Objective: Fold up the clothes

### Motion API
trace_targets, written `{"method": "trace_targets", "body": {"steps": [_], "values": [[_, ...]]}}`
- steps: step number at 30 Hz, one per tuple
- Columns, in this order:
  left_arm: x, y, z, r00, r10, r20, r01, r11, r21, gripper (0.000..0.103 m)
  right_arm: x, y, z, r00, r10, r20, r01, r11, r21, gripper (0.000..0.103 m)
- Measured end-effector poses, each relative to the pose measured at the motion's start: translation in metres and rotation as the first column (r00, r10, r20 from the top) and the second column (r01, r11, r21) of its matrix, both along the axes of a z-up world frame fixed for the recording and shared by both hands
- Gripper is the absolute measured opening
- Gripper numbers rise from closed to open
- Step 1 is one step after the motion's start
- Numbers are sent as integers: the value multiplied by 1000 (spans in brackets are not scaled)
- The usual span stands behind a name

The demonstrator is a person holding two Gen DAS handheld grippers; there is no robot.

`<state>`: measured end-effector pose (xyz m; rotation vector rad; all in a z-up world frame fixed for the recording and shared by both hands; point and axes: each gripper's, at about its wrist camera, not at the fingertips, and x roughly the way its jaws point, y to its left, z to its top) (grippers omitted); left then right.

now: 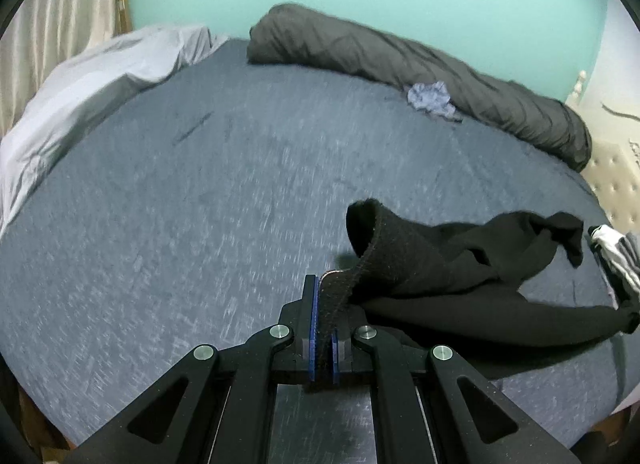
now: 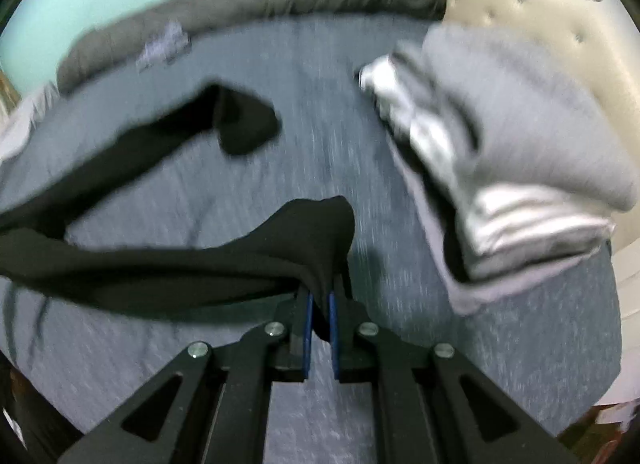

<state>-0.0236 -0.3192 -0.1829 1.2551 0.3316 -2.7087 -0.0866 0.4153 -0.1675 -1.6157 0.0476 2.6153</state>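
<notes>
A black garment (image 1: 440,264) hangs stretched between my two grippers above the blue-grey bed sheet (image 1: 200,204). My left gripper (image 1: 324,304) is shut on its stitched hem, which stands up in a curl past the fingers. In the right wrist view, my right gripper (image 2: 320,300) is shut on another bunched part of the black garment (image 2: 200,264). From there the cloth runs off to the left, and one loose end (image 2: 244,124) lies farther back on the sheet. The right wrist view is blurred.
A dark grey rolled duvet (image 1: 400,64) lies along the far edge against the turquoise wall, with a small crumpled blue cloth (image 1: 432,102) beside it. A pale grey pillow (image 1: 100,80) sits at the left. A pile of folded grey and white clothes (image 2: 500,136) rests by the cream tufted headboard (image 2: 540,4).
</notes>
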Motion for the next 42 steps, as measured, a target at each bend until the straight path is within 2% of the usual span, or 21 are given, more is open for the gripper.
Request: {"method": "trace_targets", "body": {"steps": [2, 5, 7, 10, 13, 15, 17, 19, 20, 22, 30, 34, 39, 42], "values": [[-4, 0, -12, 1000, 1, 27, -1, 1000, 2, 4, -2, 0, -18, 999, -7, 50, 6, 1000, 23, 7], [-13, 6, -29, 996, -19, 88, 20, 1000, -13, 5, -6, 2, -33, 997, -43, 60, 39, 997, 60, 13], [-17, 6, -38, 993, -26, 118, 27, 1000, -6, 5, -11, 4, -39, 996, -53, 73, 48, 996, 71, 30], [-19, 6, -43, 990, -31, 136, 31, 1000, 7, 7, -13, -1, -36, 998, -44, 45, 39, 994, 103, 42], [-16, 3, -38, 993, -28, 116, 25, 999, 31, 12, -17, -12, -23, 1000, -8, -14, 9, 994, 104, 44], [-14, -3, -30, 995, -13, 96, 10, 1000, 26, 17, -20, -19, -12, 998, 23, -61, -19, 998, 61, 47], [-12, -10, -23, 998, 3, 68, -6, 999, 47, 18, -27, -30, -3, 994, 53, -98, -49, 998, 44, 51], [-15, -17, -17, 998, 14, 54, -18, 997, 68, 25, -36, -40, 1, 991, 71, -117, -69, 997, 26, 53], [-20, -17, -17, 998, 14, 56, -17, 998, 63, 32, -42, -45, 2, 989, 78, -124, -78, 997, 7, 54], [-29, -17, -17, 998, 6, 62, -10, 998, 55, 34, -53, -53, 3, 987, 88, -135, -92, 995, -24, 59], [-59, -21, -47, 994, 6, 111, -16, 996, 92, 34, -105, -83, -5, 986, 92, -139, -105, 990, -89, 60], [-73, -20, -63, 992, 5, 128, -17, 995, 96, 35, -131, -95, -13, 986, 103, -132, -115, 990, -85, 65], [-93, -21, -84, 990, 6, 142, -22, 994, 110, 46, -167, -103, -34, 990, 91, -105, -100, 992, -79, 67], [-105, -22, -97, 987, -5, 159, -19, 988, 150, 49, -183, -105, -48, 992, 82, -94, -89, 993, -72, 69]]}}
